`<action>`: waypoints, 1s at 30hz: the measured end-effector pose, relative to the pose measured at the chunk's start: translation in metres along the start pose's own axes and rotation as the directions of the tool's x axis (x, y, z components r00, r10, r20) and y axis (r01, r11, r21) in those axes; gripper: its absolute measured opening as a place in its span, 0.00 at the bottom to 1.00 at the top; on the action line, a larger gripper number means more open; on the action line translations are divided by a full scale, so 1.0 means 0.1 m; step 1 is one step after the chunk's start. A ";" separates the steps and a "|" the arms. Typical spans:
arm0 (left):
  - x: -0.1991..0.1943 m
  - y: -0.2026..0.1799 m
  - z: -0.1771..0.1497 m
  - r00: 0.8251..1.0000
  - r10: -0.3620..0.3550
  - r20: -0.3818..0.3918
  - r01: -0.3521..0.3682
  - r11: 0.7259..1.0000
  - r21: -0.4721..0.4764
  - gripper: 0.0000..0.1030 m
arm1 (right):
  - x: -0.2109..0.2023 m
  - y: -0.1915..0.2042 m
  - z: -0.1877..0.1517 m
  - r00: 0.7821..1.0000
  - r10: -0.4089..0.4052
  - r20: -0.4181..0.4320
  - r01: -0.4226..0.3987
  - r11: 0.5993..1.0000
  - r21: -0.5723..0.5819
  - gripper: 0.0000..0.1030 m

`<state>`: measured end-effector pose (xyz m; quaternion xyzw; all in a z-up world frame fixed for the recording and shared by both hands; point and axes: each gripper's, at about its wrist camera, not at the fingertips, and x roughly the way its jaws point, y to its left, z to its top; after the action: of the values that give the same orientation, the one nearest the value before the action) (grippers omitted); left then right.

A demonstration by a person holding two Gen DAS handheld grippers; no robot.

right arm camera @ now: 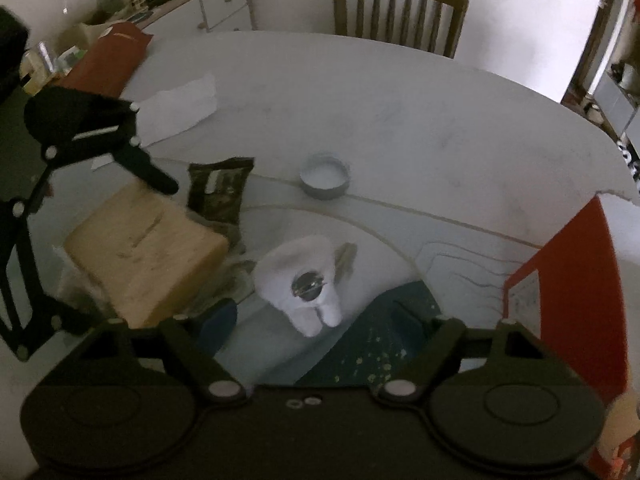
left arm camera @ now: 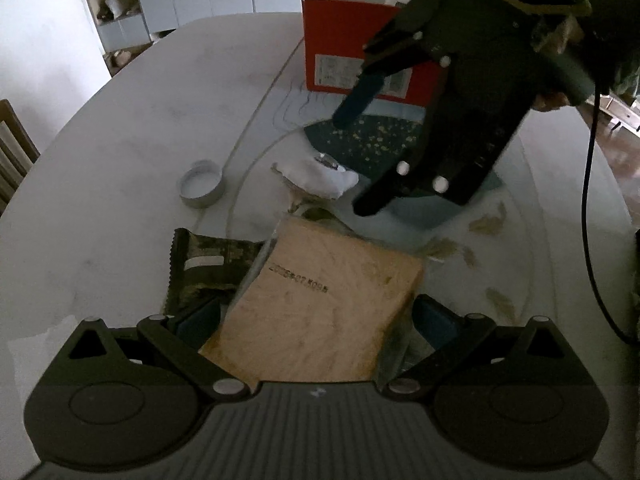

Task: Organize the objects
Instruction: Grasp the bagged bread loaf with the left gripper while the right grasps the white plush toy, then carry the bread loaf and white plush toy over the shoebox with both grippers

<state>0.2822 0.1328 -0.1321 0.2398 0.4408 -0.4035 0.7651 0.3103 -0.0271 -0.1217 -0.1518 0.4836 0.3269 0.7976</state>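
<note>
My left gripper [left arm camera: 316, 316] is shut on a tan block in clear wrap [left arm camera: 316, 300], which fills the space between its fingers. The block also shows in the right wrist view [right arm camera: 148, 252], with the left gripper [right arm camera: 120, 200] over it. My right gripper [right arm camera: 320, 320] is open and empty, hovering above a white cloth bundle with a shiny round object on it [right arm camera: 308, 284]. In the left wrist view the right gripper [left arm camera: 348, 164] hangs over that bundle [left arm camera: 320, 178]. A dark snack packet [left arm camera: 208, 272] lies left of the block.
A red open box [left arm camera: 352, 48] stands at the far side of the white table [left arm camera: 120, 140]. A small grey round lid [left arm camera: 201, 184] sits on the table. A dark speckled mat [left arm camera: 372, 144] lies under the right gripper. A wooden chair [right arm camera: 400, 12] stands beyond the table.
</note>
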 end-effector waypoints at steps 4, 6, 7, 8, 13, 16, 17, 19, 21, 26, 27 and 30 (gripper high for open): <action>0.03 0.00 -0.02 1.000 0.005 0.009 -0.004 1.000 -0.018 1.00 | 0.08 0.00 0.02 1.000 0.014 -0.005 -0.014 1.000 0.010 0.73; 0.03 -0.01 -0.03 1.000 0.011 0.016 -0.010 0.999 -0.031 1.00 | 0.10 0.01 0.03 1.000 0.028 0.008 -0.028 1.000 0.010 0.69; 0.03 -0.02 -0.03 1.000 0.013 0.018 -0.013 0.999 -0.035 0.99 | 0.10 0.01 0.04 0.999 0.036 0.013 -0.036 0.999 0.011 0.68; 0.03 -0.03 -0.03 1.000 0.017 0.021 -0.016 0.999 -0.037 0.99 | 0.11 0.01 0.04 0.999 0.043 0.018 -0.044 0.999 0.010 0.65; 0.01 -0.05 -0.01 1.000 0.025 0.017 -0.024 0.998 -0.057 0.93 | 0.10 0.04 0.07 0.996 0.079 0.038 -0.079 0.997 0.013 0.43; 0.00 -0.06 0.01 0.999 0.037 0.014 -0.036 0.996 -0.078 0.89 | 0.08 0.03 0.07 0.996 0.080 0.046 -0.081 0.996 0.024 0.39; -0.01 -0.07 0.01 0.999 0.042 0.014 -0.040 0.996 -0.082 0.89 | 0.07 0.03 0.06 0.996 0.080 0.050 -0.081 0.996 0.025 0.38; -0.02 -0.09 0.02 0.999 0.048 0.007 -0.047 0.995 -0.087 0.87 | 0.03 0.03 0.05 0.996 0.068 0.061 -0.070 0.997 0.030 0.37; -0.04 -0.12 0.03 0.999 0.052 -0.001 -0.052 0.994 -0.092 0.86 | -0.01 0.04 0.02 0.996 0.059 0.072 -0.061 0.998 0.034 0.37; -0.18 -0.17 0.05 0.998 0.068 0.010 -0.066 0.990 -0.125 0.85 | -0.18 0.03 -0.06 0.996 0.025 0.081 -0.029 0.998 0.053 0.37; -0.22 -0.18 0.06 0.997 0.073 0.017 -0.070 0.989 -0.134 0.85 | -0.23 0.03 -0.08 0.996 0.015 0.084 -0.020 0.998 0.057 0.37; -0.35 -0.24 0.10 0.995 0.093 0.039 -0.085 0.981 -0.173 0.85 | -0.39 0.03 -0.14 0.995 0.000 0.100 -0.007 0.998 0.068 0.37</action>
<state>0.2575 0.1262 -0.0970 0.1831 0.4445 -0.3352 0.8103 0.2861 -0.0473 -0.0945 -0.1070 0.4541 0.3188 0.8251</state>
